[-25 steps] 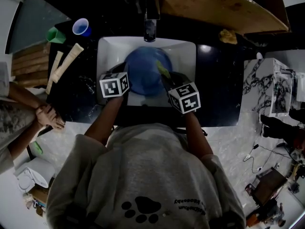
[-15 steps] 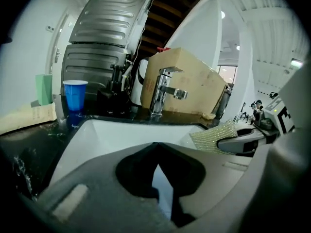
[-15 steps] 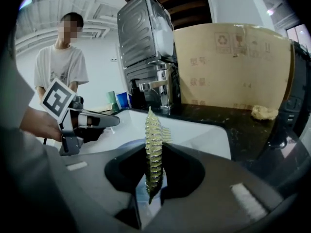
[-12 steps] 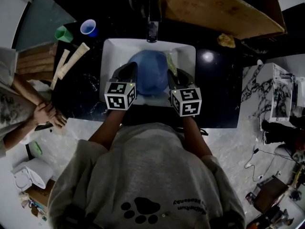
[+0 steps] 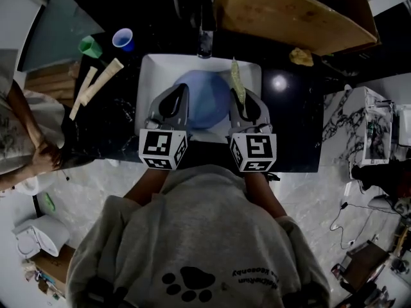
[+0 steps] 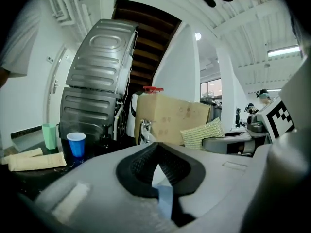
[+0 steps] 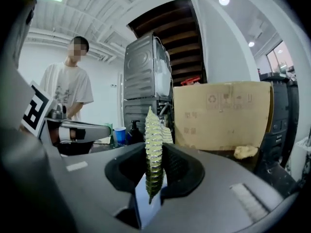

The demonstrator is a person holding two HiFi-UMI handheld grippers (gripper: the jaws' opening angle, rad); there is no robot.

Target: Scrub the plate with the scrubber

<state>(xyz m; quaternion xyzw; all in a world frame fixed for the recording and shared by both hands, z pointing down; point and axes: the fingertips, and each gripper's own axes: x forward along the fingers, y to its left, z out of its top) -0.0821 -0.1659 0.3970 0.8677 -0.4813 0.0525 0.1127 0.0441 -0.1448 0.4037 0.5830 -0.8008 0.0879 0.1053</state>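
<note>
— Plate?
— Blue plate (image 5: 204, 98) over the white sink (image 5: 146, 76), left rim clamped in my left gripper (image 5: 182, 94). My right gripper (image 5: 243, 100) pinches the scrubber (image 5: 238, 82) edge-up, just beside the plate's right rim.
— Around?
— Behind, the faucet (image 5: 205, 40). Left, a blue cup (image 5: 122, 38) and green cup (image 5: 90, 45). Beyond, a cardboard box (image 5: 289, 11). Both gripper bodies cover the plate's near sides.
— Views?
— Only the right gripper view shows a bystander (image 7: 68, 91) upright.
</note>
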